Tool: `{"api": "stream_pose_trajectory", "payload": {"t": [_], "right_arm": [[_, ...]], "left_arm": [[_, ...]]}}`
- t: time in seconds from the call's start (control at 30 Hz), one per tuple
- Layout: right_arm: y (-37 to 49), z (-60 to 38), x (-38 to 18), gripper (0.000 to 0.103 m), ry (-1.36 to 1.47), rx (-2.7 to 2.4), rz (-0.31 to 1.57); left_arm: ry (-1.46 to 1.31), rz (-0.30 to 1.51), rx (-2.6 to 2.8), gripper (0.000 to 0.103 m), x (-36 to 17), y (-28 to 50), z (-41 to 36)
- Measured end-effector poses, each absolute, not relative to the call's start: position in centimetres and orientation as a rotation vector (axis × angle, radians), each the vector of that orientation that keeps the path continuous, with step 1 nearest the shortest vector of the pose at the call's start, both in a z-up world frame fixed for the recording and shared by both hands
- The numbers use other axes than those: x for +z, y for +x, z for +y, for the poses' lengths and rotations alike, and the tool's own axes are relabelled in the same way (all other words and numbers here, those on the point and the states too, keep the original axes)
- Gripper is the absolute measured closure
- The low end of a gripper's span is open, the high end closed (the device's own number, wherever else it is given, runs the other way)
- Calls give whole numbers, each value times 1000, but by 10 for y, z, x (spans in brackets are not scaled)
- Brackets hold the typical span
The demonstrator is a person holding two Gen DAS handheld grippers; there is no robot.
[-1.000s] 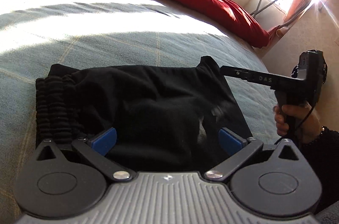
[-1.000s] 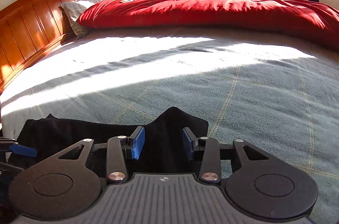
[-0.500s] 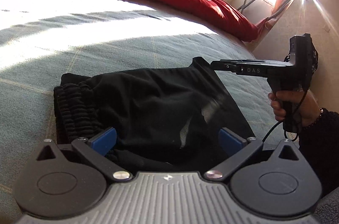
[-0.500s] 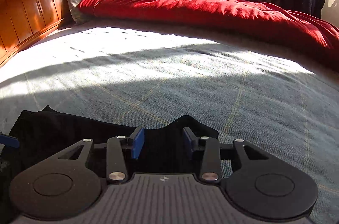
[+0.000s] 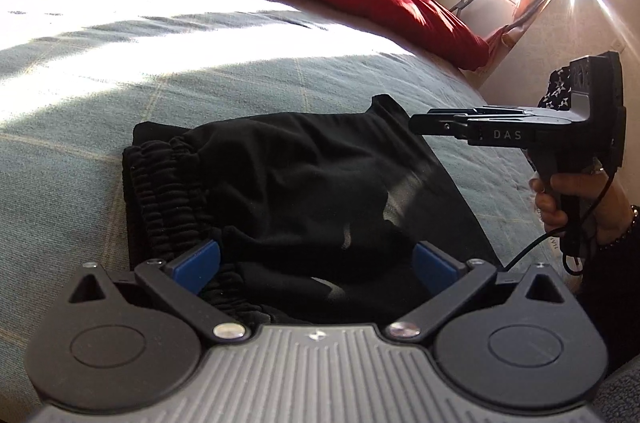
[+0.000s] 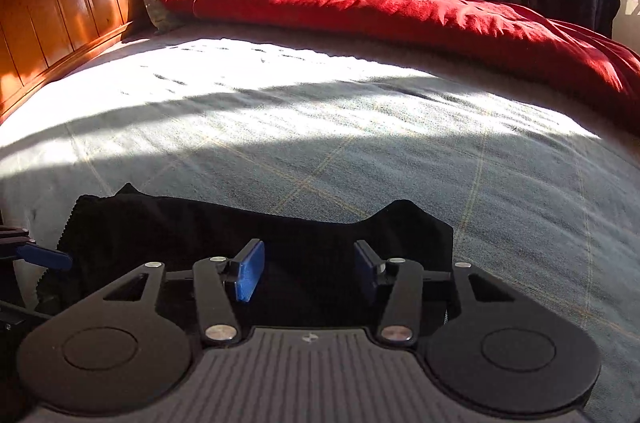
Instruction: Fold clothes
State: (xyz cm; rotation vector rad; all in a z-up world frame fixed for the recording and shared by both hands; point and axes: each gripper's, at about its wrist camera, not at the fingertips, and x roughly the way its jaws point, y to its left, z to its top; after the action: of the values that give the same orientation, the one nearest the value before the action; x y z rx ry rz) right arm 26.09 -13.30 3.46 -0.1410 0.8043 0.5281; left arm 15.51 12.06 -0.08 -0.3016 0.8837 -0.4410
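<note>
A grey-green bedspread [image 6: 360, 127] with thin pale checks stretches ahead of both tools, with a red duvet [image 6: 400, 7] bunched along its far side and a wooden headboard [image 6: 60, 3] off to the front-left of the right gripper. On the bedspread lies a folded black garment [image 5: 300, 183], directly in front of the left gripper and under its fingers; its gathered elastic waistband [image 5: 160, 183] sits ahead and to the left of that tool. The left gripper [image 5: 316, 263] hangs low over the near edge of the cloth with its blue pads spread wide apart, holding nothing. The right gripper [image 6: 308, 275] hovers over the same garment's other side, its blue pads parted with dark fabric showing between them but not pinched. In the left wrist view the right gripper [image 5: 424, 123] appears to the front-right, its tip just beside a raised corner of the cloth
</note>
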Motion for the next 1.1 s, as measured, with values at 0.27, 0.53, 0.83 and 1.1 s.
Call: {"api": "stream_pose_trajectory", "payload": {"t": [0.27, 0.53, 0.83, 1.1], "right_arm": [[222, -110, 41, 42, -120, 615, 795], [165, -75, 22, 40, -89, 753, 851], [135, -52, 20, 37, -53, 789, 878], [126, -19, -7, 30, -74, 795, 980]], "left_arm": [[-303, 830, -415, 1, 13, 145, 139], [-328, 809, -374, 1, 13, 138, 162], [-351, 780, -367, 1, 14, 132, 187], [-391, 760, -450, 1, 16, 131, 196]]}}
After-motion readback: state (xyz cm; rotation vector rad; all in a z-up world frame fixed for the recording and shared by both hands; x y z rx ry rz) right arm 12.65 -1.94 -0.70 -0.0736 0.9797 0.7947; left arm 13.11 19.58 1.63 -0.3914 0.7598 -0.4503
